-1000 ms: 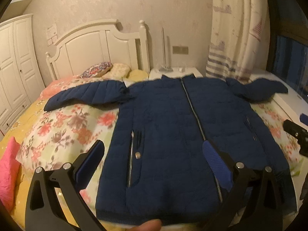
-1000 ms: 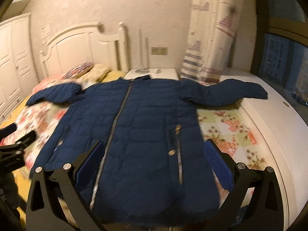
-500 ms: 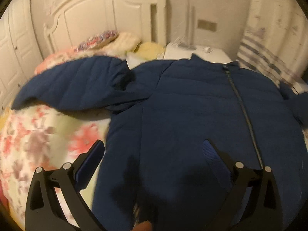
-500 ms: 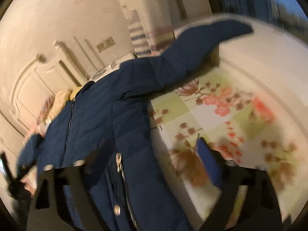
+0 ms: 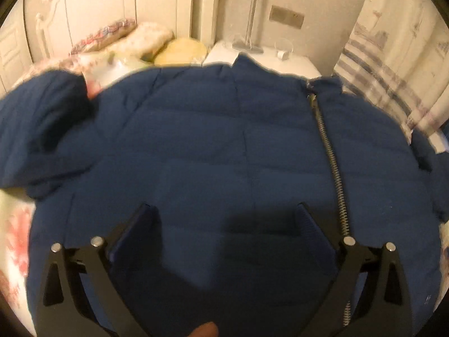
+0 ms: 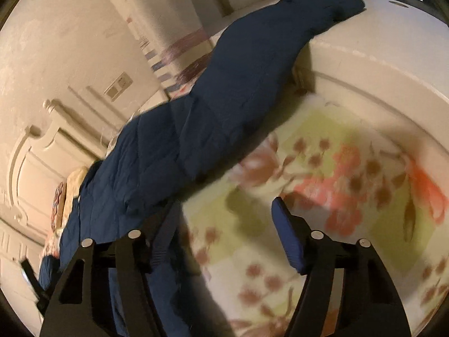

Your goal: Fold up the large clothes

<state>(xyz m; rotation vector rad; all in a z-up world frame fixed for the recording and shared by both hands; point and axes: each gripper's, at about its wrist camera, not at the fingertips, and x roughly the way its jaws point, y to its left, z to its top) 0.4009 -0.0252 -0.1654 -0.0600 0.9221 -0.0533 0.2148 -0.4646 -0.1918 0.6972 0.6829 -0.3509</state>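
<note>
Cream panelled headboard (image 5: 118, 8) and rough plastered wall back a bed spread with a floral quilt (image 6: 350, 196) in pale green, white and coral blooms. Spread front-up across that quilt lies a navy quilted puffer jacket (image 5: 224, 154), its matte fabric stitched into soft horizontal channels, with a silver metal zipper (image 5: 331, 163) running down the closed front to the stand-up collar. One padded sleeve (image 6: 252, 56) stretches away over the bed's edge onto a smooth white ledge (image 6: 393, 56) beside a striped curtain (image 5: 393, 64). Plump pillows (image 5: 146, 39) lie under the headboard, and a white nightstand (image 5: 294, 64) stands beside them.

The left gripper (image 5: 224, 224) hovers over the jacket's chest, its black angular arms and blue ribbed pads spread wide with nothing between them. The right gripper (image 6: 224, 224) is tilted, jaws likewise apart and holding nothing; its left finger (image 6: 162, 241) sits at the jacket's side edge below the armpit, while the other is over bare quilt. Whether either touches the fabric, I cannot tell.
</note>
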